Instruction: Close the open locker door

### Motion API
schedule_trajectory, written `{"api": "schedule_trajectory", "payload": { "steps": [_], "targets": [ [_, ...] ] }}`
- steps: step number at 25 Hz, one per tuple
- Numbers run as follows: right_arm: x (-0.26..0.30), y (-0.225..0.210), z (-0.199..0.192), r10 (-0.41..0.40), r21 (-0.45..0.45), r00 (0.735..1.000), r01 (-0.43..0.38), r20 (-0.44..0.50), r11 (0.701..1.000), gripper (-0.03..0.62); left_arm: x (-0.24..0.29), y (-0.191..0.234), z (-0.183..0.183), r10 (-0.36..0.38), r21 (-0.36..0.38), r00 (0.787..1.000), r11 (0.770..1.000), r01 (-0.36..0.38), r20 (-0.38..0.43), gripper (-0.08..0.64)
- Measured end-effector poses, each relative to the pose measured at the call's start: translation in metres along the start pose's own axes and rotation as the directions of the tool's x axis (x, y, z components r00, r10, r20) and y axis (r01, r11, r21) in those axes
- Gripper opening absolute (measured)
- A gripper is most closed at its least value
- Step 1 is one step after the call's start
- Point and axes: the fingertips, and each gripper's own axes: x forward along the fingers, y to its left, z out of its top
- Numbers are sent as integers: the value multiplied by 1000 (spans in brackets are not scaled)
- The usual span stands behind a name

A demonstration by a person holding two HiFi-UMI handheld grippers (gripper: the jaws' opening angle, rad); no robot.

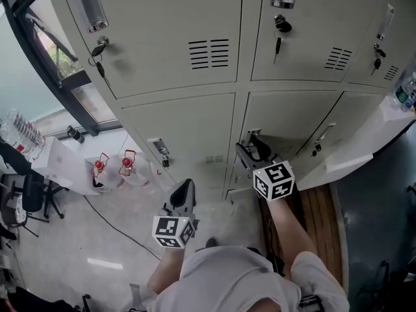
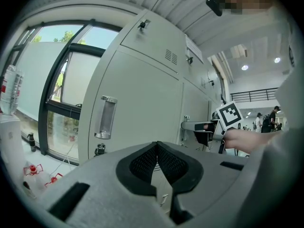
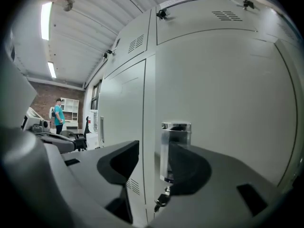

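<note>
**Locker door looks nearly shut**

The locker door [image 1: 292, 125] in the bottom row looks flat with the doors beside it, so most of the job seems done. I cannot tell if it has clicked shut. The right tool [image 3: 154, 148] is open and grips nothing. The door's shiny handle [image 3: 175, 151] shows between its jaws. The left tool [image 2: 156, 146] is closed and empty, held back from the lockers.

In the right gripper view, one of the jaws hides much of the locker handle [image 3: 166, 151] and part of the key [image 3: 162, 200] below it. In the head view, the upper lockers [image 1: 175, 38] run off the top edge and a bottle [image 1: 406, 91] is cut by the right edge.
</note>
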Motion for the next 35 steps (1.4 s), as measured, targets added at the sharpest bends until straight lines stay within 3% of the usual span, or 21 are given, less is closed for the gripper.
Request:
{"api": "schedule_trajectory", "payload": {
  "steps": [16, 29, 31, 33, 35],
  "targets": [
    [10, -5, 3, -20, -8, 1000, 20, 3, 1000, 184, 5, 2, 0, 3, -6, 1000, 1000, -3, -8, 8],
    [-56, -13, -2, -98, 15, 995, 98, 24, 995, 179, 15, -28, 1, -70, 15, 998, 997, 70, -3, 8],
    [-73, -16, 0, -130, 17, 990, 129, 46, 991, 143, 18, -38, 0, -95, 19, 995, 995, 95, -5, 8],
    [-92, -18, 2, -156, 17, 985, 155, 68, 988, 27, 21, -49, -1, -121, 22, 993, 992, 121, -8, 8],
    [-108, -20, 2, -177, 21, 981, 176, 74, 984, 18, 22, -60, -2, -145, 26, 989, 989, 145, -10, 8]
  ]
}}
